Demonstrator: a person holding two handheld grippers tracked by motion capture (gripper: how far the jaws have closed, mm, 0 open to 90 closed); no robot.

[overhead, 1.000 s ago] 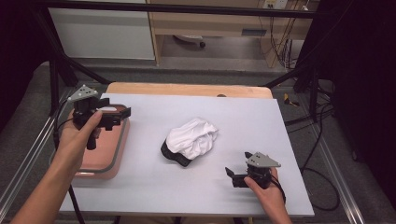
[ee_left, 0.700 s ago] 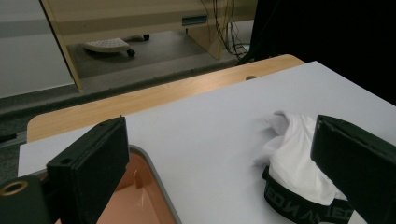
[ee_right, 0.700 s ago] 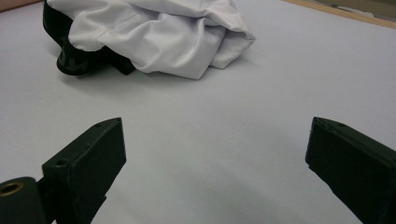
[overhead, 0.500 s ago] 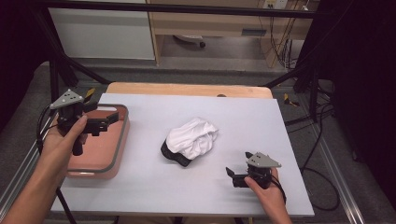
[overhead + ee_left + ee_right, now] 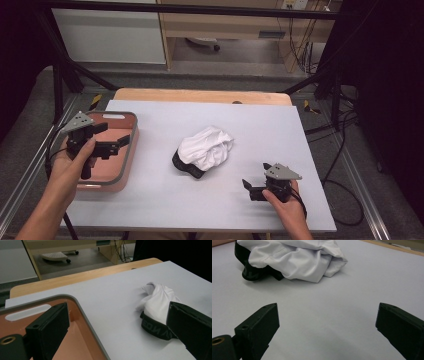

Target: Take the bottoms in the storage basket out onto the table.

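A crumpled white garment (image 5: 206,146) with a black waistband (image 5: 186,167) lies in the middle of the pale table; it also appears as the garment (image 5: 160,301) and garment (image 5: 294,257) in the two gripper views. My left gripper (image 5: 116,138) hovers open over the pink tray (image 5: 131,146), jaws pointing right toward the garment, nothing between them. From its own camera, the left gripper (image 5: 118,317) straddles the tray's grey rim (image 5: 85,315). My right gripper (image 5: 250,190) rests open near the front right of the table. The right gripper (image 5: 328,317) has bare table between its jaws, short of the garment.
The pale sheet (image 5: 250,125) covers a wooden tabletop (image 5: 200,95) whose far edge shows. Black frame bars (image 5: 70,75) stand at the back left, and cables (image 5: 345,150) trail on the floor at the right.
My left gripper has drifted left and toward the person's side, still over the tray. The right gripper and the garment have stayed put.
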